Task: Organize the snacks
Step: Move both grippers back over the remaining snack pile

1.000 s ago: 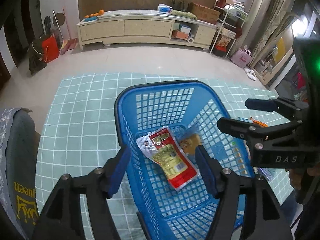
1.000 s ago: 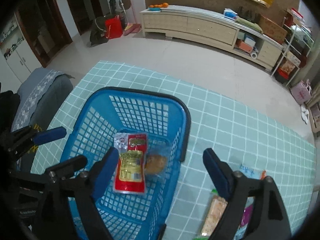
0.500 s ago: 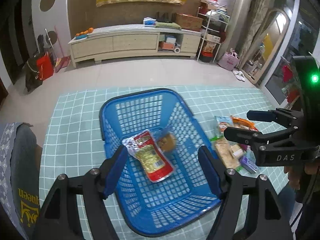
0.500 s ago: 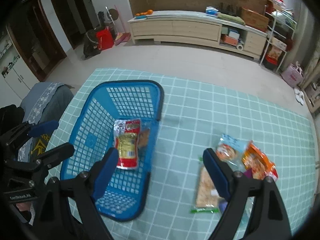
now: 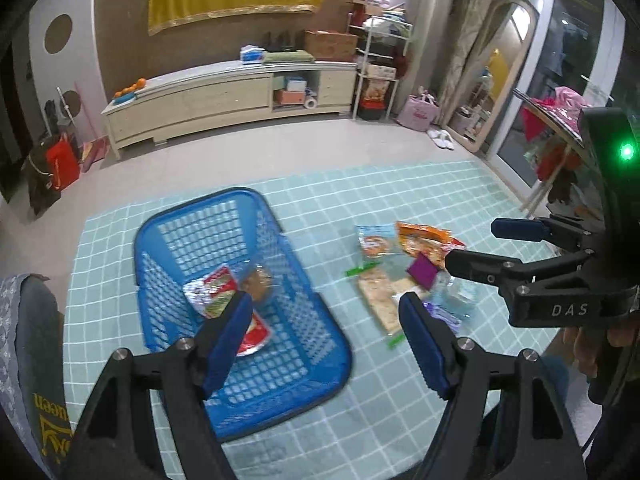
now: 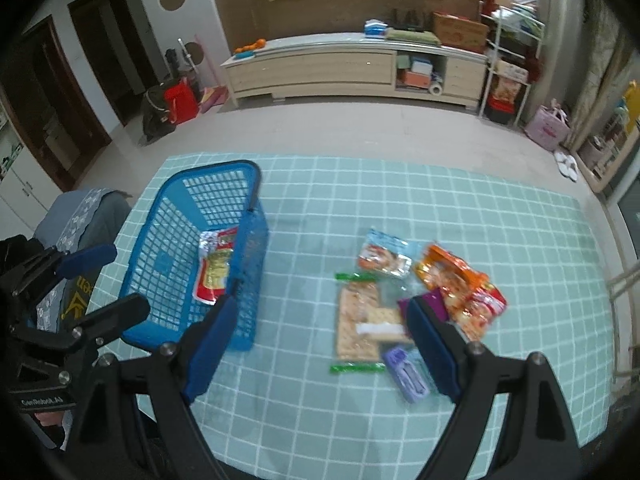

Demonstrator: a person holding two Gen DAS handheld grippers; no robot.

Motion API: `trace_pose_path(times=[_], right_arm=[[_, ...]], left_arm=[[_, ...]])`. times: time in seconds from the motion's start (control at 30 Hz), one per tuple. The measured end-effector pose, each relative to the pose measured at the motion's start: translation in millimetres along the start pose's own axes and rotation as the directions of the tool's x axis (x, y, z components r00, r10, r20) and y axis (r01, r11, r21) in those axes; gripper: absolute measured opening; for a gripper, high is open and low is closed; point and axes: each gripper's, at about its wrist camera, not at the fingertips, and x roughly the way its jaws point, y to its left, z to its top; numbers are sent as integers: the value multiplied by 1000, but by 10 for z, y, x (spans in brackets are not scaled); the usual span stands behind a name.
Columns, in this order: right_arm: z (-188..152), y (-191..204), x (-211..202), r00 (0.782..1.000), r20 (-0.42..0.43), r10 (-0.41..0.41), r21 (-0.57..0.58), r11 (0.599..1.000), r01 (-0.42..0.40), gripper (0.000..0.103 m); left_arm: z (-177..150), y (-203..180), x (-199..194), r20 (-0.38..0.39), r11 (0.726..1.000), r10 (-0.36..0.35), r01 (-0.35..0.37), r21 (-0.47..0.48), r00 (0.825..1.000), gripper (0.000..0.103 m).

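Both the left gripper (image 5: pixel 324 344) and right gripper (image 6: pixel 320 344) hang spread and empty. The cracker pack (image 6: pixel 360 320) on the worktop (image 6: pixel 500 220) looks light, crinkly and breakable; its sealed green edge suits pinching.

Long pale sideboard (image 6: pixel 352 70) against brown wall (image 6: pixel 240 12).

The left gripper (image 5: pixel 324 340) points down, its jaws just opened wider and hold nothing between them. The right gripper (image 6: pixel 320 344) (also tilted downward) has its jaws wide apart, empty.
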Motion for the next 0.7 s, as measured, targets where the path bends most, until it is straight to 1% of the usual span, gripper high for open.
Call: trace_pose_path(times=[0.3,0.47,0.57,0.7], right_arm=[[-237,-402,-163,999,-3,-38,74,997,38,89],[-311,-580,-208,999,-6,-47,104,993,47,89],[-313,-687,-213,999,-8,-49,117,992,49,89],[-282,-824,-165,999,-18,-42,146,988,44,89]], left_arm=[[-14,-319,132,-26,998,-59,60,34,998,74],[58,-494,236,-45,996,-66,69,65,997,79],[128,-545,307,-57,995,-79,82,60,995,79],[234,-604,432,-76,995,-71,76,70,995,80]])
